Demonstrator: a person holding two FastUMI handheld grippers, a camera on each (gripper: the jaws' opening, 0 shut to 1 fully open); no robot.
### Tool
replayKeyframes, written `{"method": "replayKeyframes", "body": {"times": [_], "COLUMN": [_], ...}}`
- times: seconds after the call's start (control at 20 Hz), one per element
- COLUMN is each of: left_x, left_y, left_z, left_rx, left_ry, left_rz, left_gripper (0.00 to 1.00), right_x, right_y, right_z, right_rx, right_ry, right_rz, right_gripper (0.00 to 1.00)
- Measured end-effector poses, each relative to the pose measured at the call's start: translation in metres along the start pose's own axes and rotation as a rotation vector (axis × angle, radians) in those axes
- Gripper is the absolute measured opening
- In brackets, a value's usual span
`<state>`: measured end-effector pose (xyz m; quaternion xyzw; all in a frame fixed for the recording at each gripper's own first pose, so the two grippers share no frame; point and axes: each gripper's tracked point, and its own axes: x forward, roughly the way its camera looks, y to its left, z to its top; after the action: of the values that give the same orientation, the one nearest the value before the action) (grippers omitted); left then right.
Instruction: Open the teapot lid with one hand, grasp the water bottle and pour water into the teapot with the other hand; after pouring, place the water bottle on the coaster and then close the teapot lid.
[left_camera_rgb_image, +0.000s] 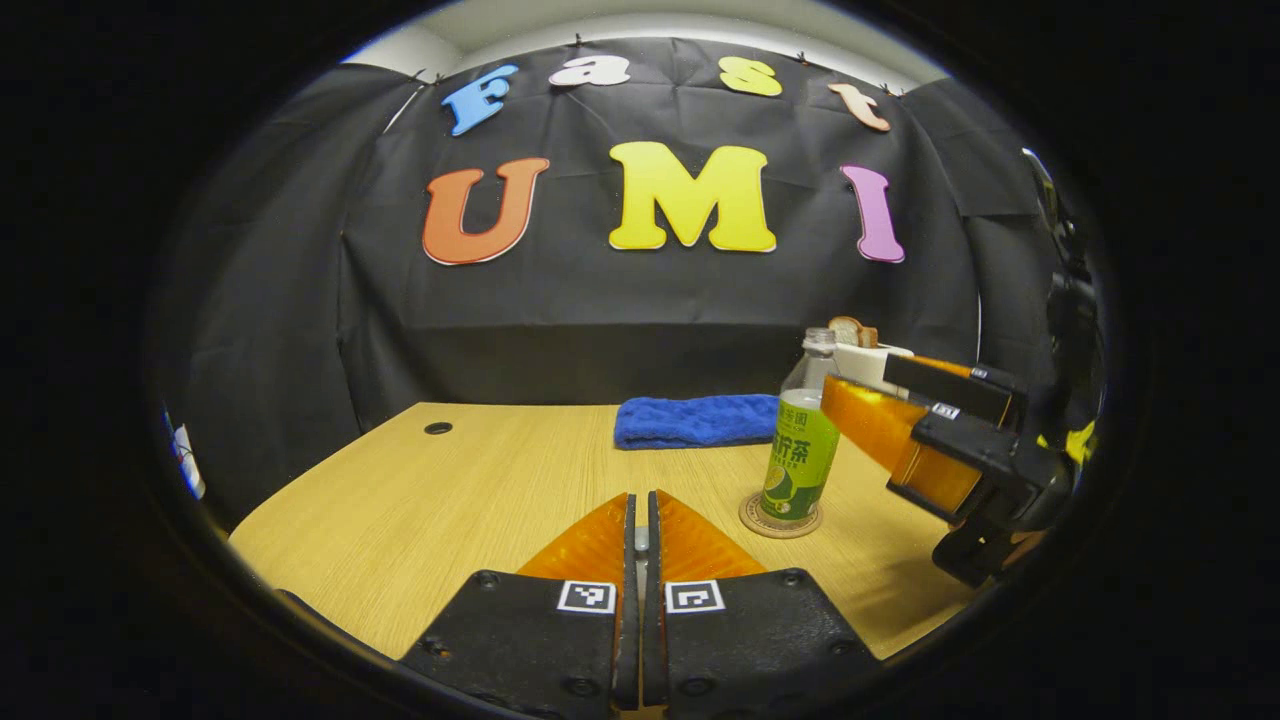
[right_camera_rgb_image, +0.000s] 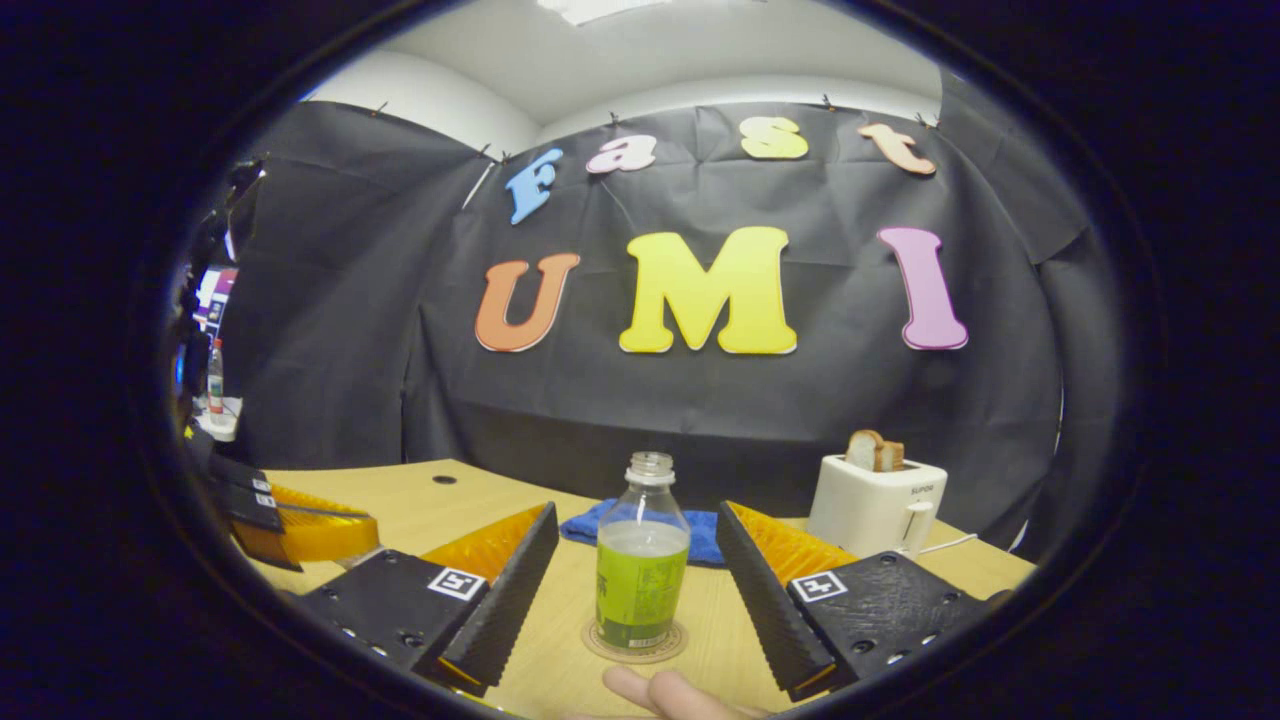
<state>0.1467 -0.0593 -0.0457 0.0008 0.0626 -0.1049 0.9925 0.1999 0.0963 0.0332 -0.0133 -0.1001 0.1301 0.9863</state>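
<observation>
A clear, uncapped water bottle (right_camera_rgb_image: 641, 580) with a green label and green liquid stands upright on a round coaster (right_camera_rgb_image: 670, 645). My right gripper (right_camera_rgb_image: 636, 510) is open, with one finger on each side of the bottle and a gap at both sides. In the left gripper view the bottle (left_camera_rgb_image: 800, 450) sits on the coaster (left_camera_rgb_image: 750, 518) at the right, and the right gripper (left_camera_rgb_image: 840, 385) reaches it from the right. My left gripper (left_camera_rgb_image: 641, 497) is shut on nothing, low over the table's near side. It is seen as well at the left in the right gripper view (right_camera_rgb_image: 365, 530).
A folded blue towel (left_camera_rgb_image: 695, 420) lies at the back of the wooden table (left_camera_rgb_image: 450, 500). A white toaster (right_camera_rgb_image: 875, 505) with bread slices stands back right, behind the bottle. A fingertip (right_camera_rgb_image: 660, 690) pokes in at the bottom. The table has a cable hole (left_camera_rgb_image: 437, 428).
</observation>
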Motion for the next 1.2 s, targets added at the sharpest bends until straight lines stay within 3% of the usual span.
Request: {"method": "replayKeyframes", "body": {"times": [0.15, 0.65, 0.95, 1.05, 1.1, 1.2], "left_x": [0.008, 0.022, 0.021, 0.018, 0.017, 0.016], "left_y": [-0.006, -0.011, -0.01, -0.004, -0.002, -0.005], "left_z": [-0.009, -0.027, -0.036, -0.035, -0.036, -0.038], "left_rx": [0.04, 0.003, 0.017, 0.043, 0.045, 0.041], "left_ry": [0.001, 0.018, 0.045, 0.054, 0.058, 0.073], "left_rz": [0.001, 0.01, -0.003, 0.019, 0.025, 0.009], "left_gripper": [0.05, 0.06, 0.08, 0.13, 0.24, 0.36], "right_x": [-0.003, -0.005, -0.013, -0.019, -0.022, -0.031], "right_y": [-0.002, -0.008, 0.008, -0.003, -0.006, -0.012], "right_z": [0.005, 0.012, 0.016, 0.013, 0.012, 0.007], "right_rx": [0.039, 0.078, 0.056, 0.024, 0.017, 0.006], "right_ry": [-0.005, -0.014, -0.025, -0.016, -0.015, 0.005], "right_rz": [0.006, 0.005, 0.056, 0.011, -0.002, -0.026], "right_gripper": [0.97, 0.95, 0.96, 0.96, 0.96, 0.95]}}
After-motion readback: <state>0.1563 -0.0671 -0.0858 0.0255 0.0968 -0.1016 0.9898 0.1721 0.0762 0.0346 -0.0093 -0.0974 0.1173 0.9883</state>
